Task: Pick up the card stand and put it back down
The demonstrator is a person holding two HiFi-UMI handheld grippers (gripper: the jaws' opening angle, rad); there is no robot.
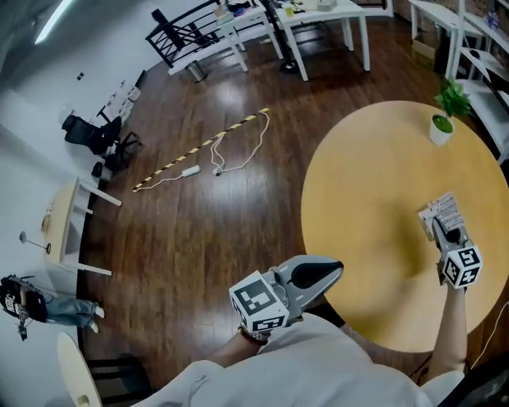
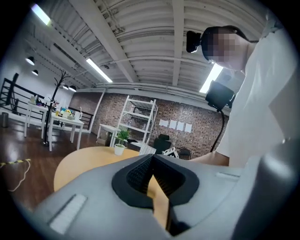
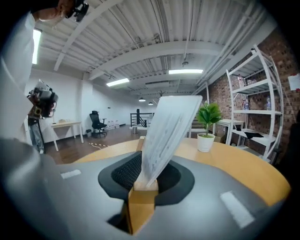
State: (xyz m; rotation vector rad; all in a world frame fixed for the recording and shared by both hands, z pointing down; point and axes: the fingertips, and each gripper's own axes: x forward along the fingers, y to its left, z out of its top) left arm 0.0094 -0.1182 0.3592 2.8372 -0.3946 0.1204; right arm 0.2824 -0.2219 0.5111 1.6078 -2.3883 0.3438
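The card stand (image 1: 442, 213) is a small wooden block (image 3: 142, 199) with a white printed card (image 3: 169, 133) leaning in its slot. My right gripper (image 1: 440, 226) is shut on the block, over the right side of the round yellow table (image 1: 374, 238). In the right gripper view the block sits pinched between the dark pads (image 3: 123, 171). Whether its base touches the table is hidden. My left gripper (image 1: 328, 272) hangs off the table's near left edge, close to the body. Its jaws are shut, with nothing between them (image 2: 152, 165).
A small potted plant (image 1: 443, 119) in a white pot stands at the table's far right. Beyond the table is dark wood floor with a striped bar and a white cable (image 1: 208, 151). White desks (image 1: 318, 20) and shelving (image 3: 262, 117) line the room's edges.
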